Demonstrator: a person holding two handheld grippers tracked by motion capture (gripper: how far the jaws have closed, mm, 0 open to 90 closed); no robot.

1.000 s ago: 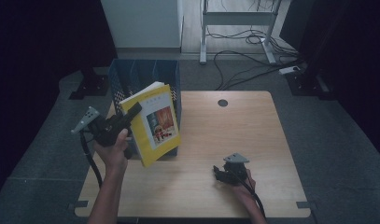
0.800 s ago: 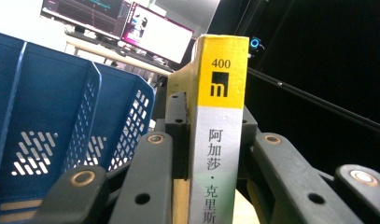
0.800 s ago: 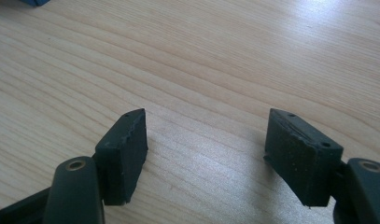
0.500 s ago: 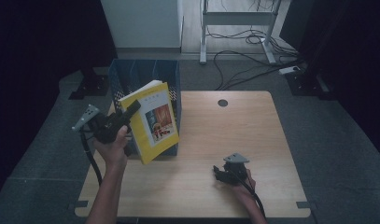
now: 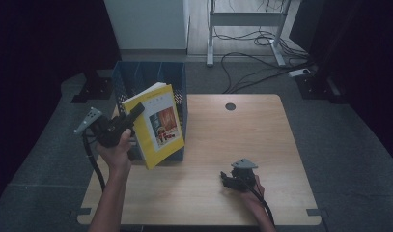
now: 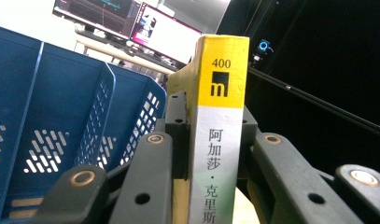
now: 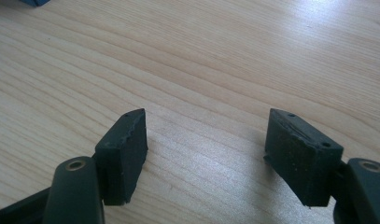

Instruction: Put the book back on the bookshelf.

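Evidently the left gripper [image 5: 131, 114] is clamping the yellow book [image 5: 158, 125] by its spine, presumably for slotting into the blue file rack [image 5: 136, 77]; the right gripper [image 5: 231, 180] is resting open and empty on the table [image 5: 261, 135]

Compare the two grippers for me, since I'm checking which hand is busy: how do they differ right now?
The left gripper is shut on the yellow book, clamped at its spine; the right gripper is open, nothing between its fingers. The left gripper is raised beside the blue file rack; the right gripper sits low on the wooden table. Both are black, hand-held, and trail a cable.
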